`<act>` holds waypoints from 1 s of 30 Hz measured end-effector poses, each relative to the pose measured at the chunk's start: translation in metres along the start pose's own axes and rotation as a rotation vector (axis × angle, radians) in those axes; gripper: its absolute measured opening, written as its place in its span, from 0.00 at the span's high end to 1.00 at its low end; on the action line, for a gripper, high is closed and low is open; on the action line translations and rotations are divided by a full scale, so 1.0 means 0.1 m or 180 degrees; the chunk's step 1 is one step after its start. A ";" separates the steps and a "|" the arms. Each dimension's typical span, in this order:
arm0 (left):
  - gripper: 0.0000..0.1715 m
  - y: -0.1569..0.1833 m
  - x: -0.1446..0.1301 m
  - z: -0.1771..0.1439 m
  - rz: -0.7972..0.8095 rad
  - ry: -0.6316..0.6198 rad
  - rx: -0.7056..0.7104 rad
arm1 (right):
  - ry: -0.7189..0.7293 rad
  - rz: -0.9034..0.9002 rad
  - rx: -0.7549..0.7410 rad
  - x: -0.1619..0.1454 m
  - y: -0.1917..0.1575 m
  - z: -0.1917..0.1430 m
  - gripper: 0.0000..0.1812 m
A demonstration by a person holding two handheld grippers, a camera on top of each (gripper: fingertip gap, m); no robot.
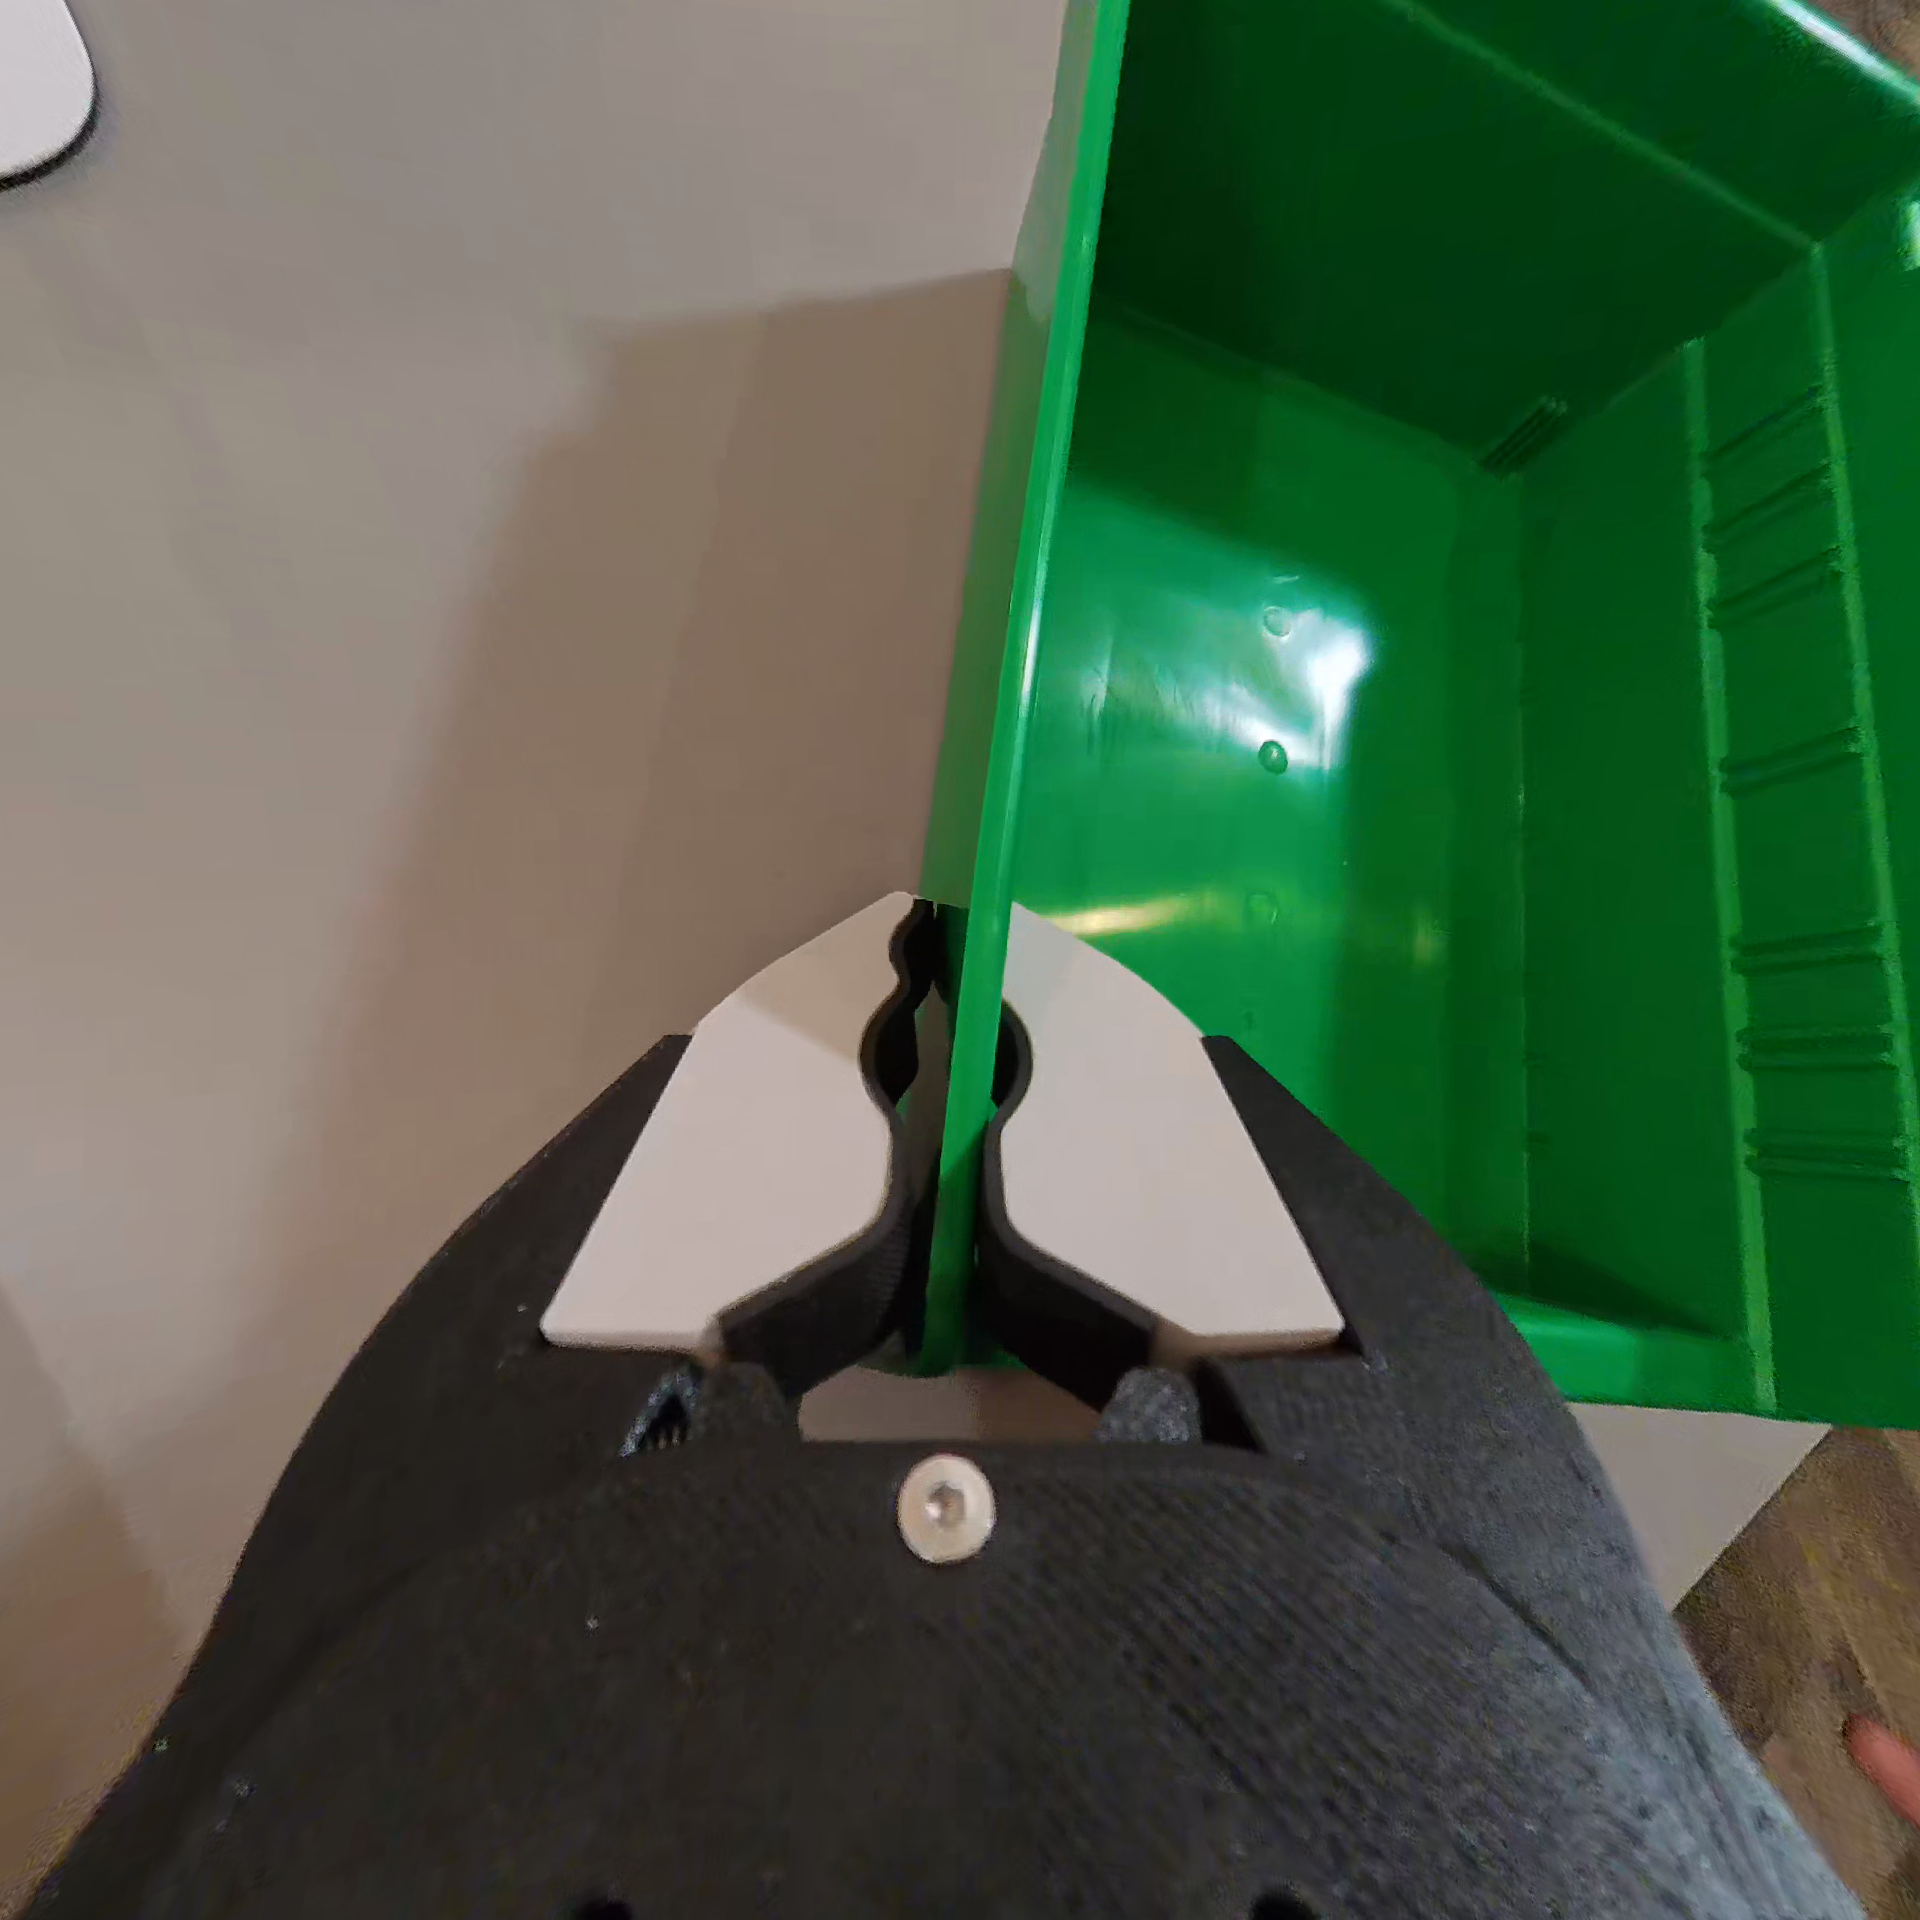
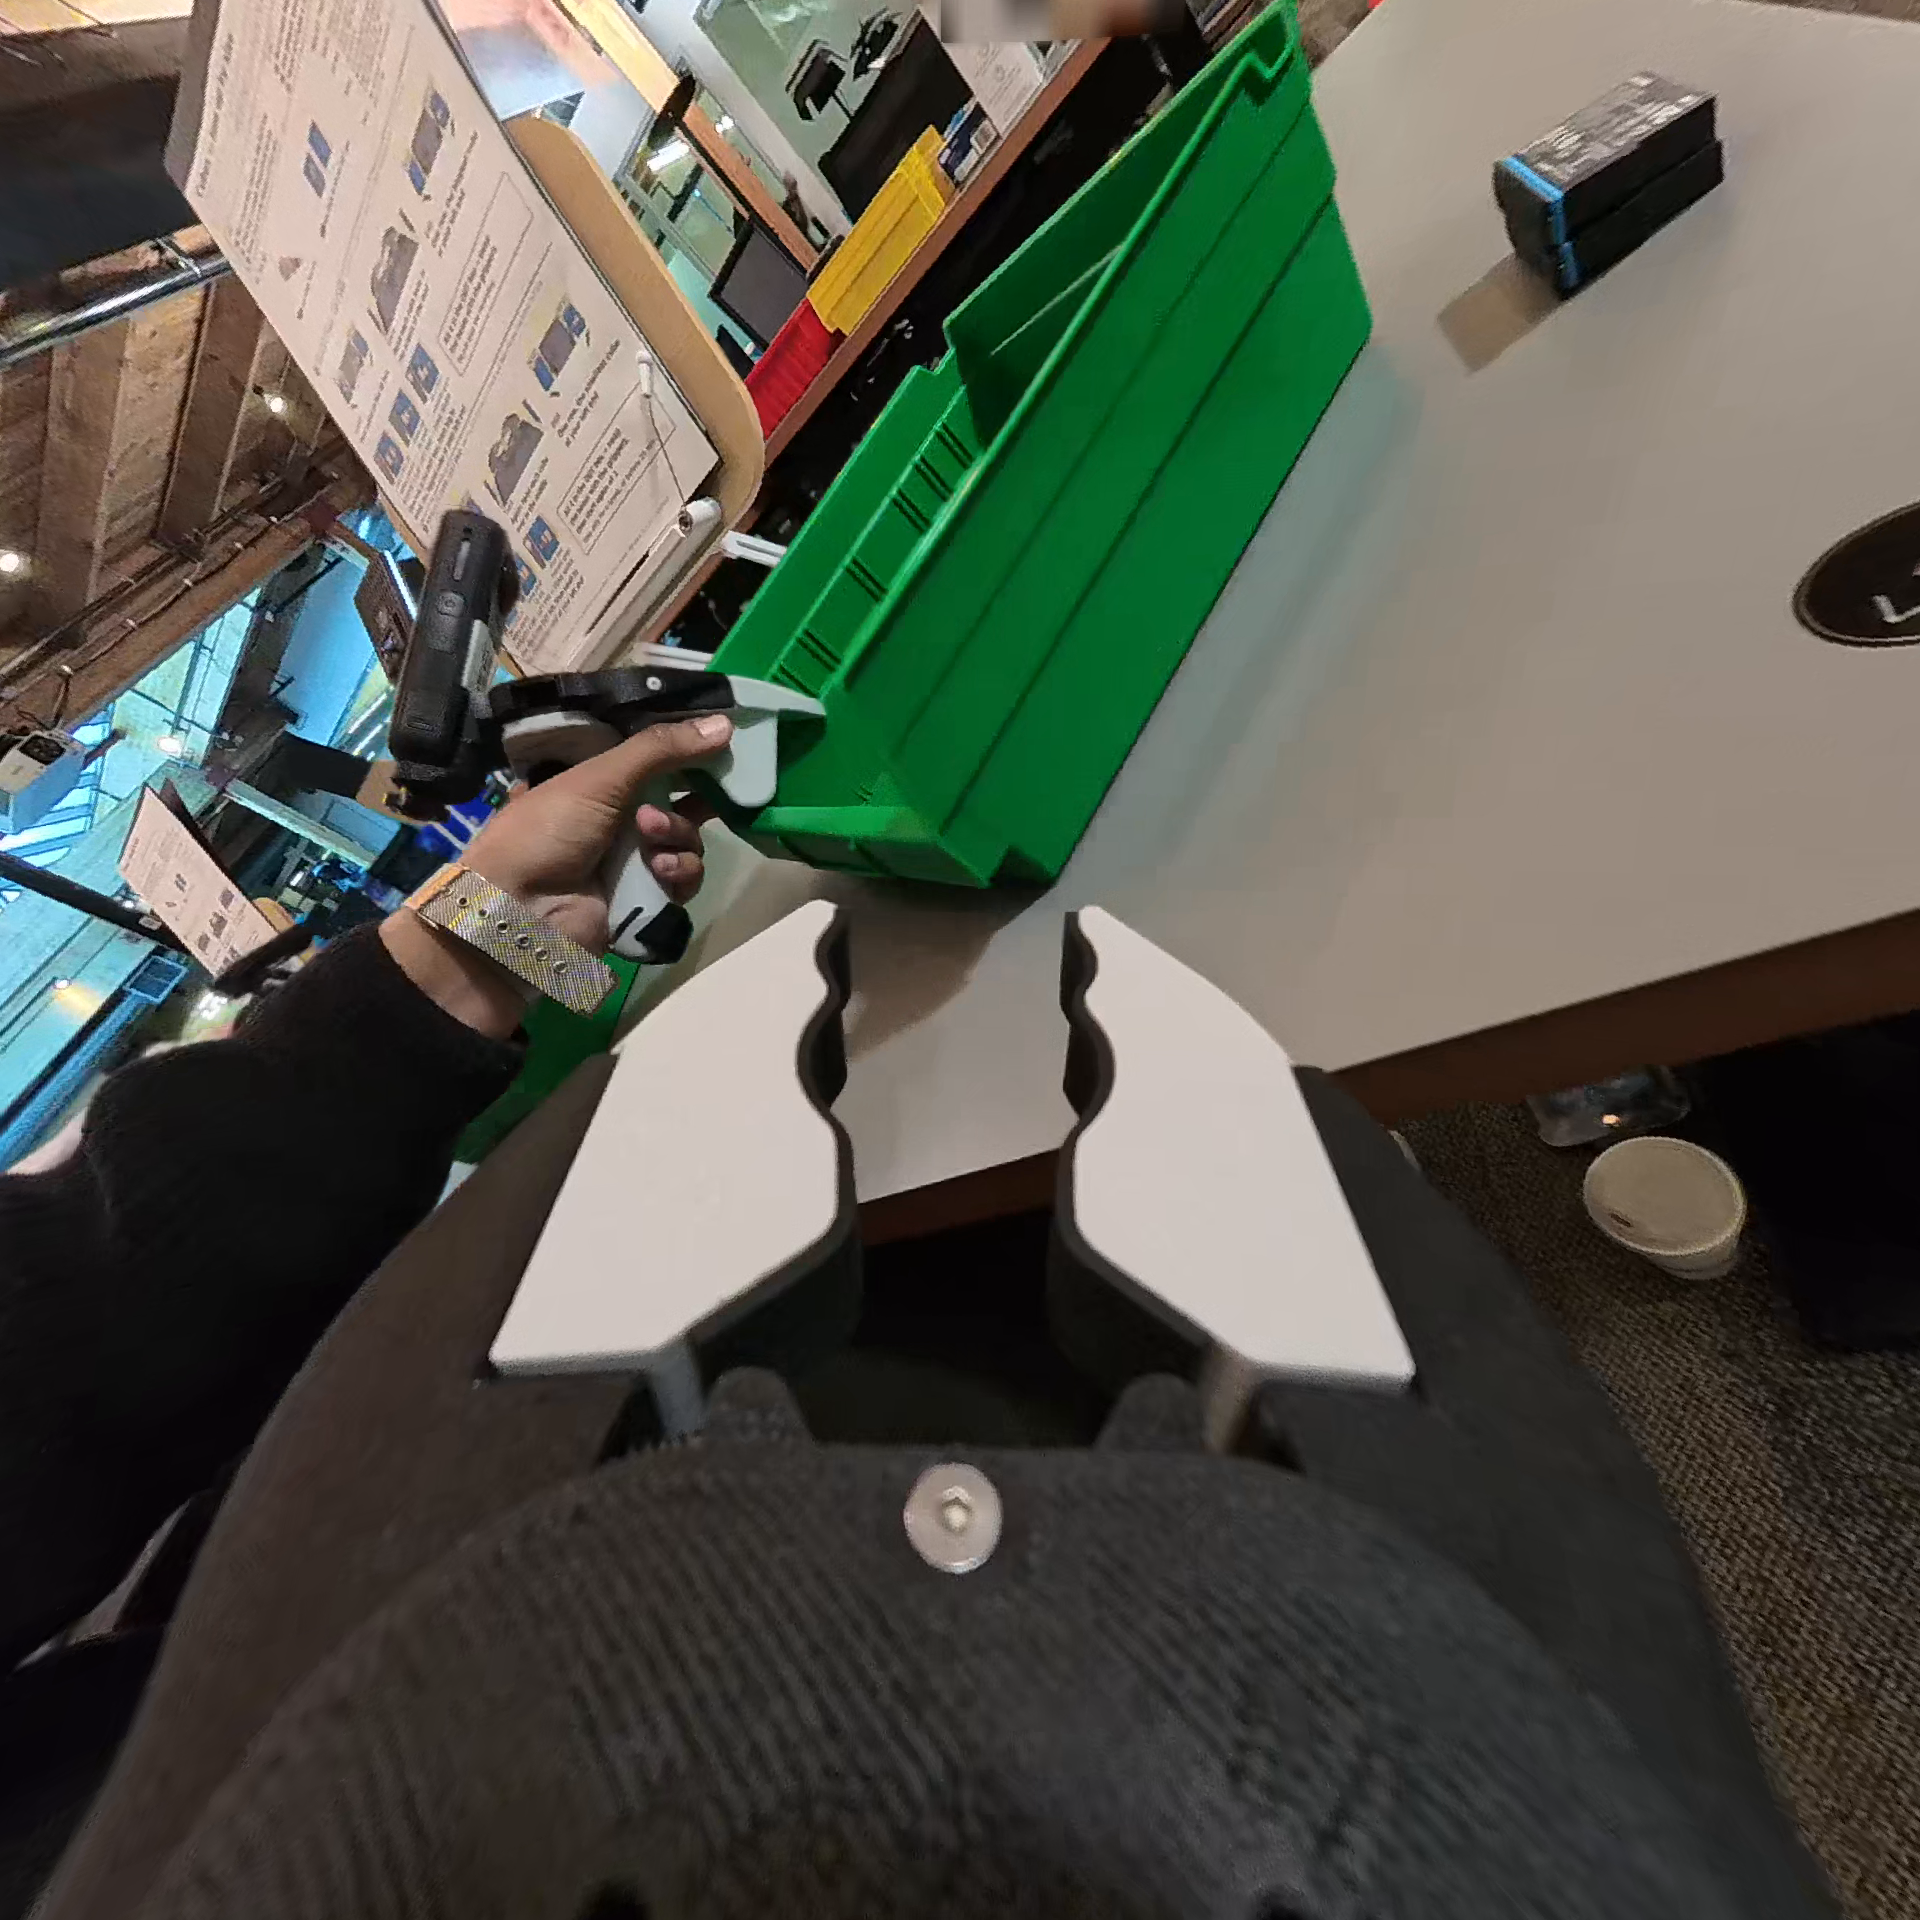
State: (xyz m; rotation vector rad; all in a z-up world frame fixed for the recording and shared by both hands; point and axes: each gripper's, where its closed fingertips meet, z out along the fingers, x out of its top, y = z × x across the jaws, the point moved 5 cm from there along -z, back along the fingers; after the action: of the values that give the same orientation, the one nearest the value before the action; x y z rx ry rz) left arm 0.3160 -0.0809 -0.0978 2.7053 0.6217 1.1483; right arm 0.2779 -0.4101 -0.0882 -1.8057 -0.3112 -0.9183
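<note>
1. A pale grey table (image 2: pixel 1558 665) stands in a busy workshop, with one printed instruction board (image 2: pixel 416 312) behind it and red and yellow bins on a shelf farther back.
2. One green plastic bin (image 2: pixel 1091 520) rests on the table near its edge; its inside appears empty.
3. The left gripper (image 1: pixel 961 1039) is clamped on the bin's thin side wall, one pad inside and one outside, apparently so the wall serves as a handle.
4. The right gripper (image 2: pixel 951 1018) hangs above the table edge, jaws apart and holding nothing, near the bin but not touching it.
5. Two black battery-like blocks (image 2: pixel 1610 177) lie stacked, well apart from the bin.
6. One paper cup (image 2: pixel 1662 1205) sits on the carpet.
</note>
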 end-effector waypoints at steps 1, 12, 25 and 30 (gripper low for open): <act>0.95 0.05 -0.02 0.00 -0.0091 0.0065 -0.0029 | -0.0023 -0.0033 0.0001 -0.01 -0.03 0.02 0.78; 0.77 0.51 -0.34 -0.19 -0.0152 -0.0184 -0.0888 | -0.0115 -0.0432 0.0027 0.08 -0.44 0.14 0.78; 0.77 -0.11 -0.71 -1.41 0.1208 0.0129 -0.0817 | -0.0558 -0.1831 -0.0082 -0.03 -1.33 0.92 0.73; 0.74 -0.28 -1.24 -1.65 0.1112 0.0247 -0.1134 | -0.0633 -0.2481 -0.0563 -0.26 -1.49 1.47 0.74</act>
State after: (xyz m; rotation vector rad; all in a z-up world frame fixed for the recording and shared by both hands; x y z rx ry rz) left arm 0.1123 -0.1136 -0.0718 2.5233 -0.0571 1.2977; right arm 0.2373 -0.2112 -0.0294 -1.9635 -1.1450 -1.3209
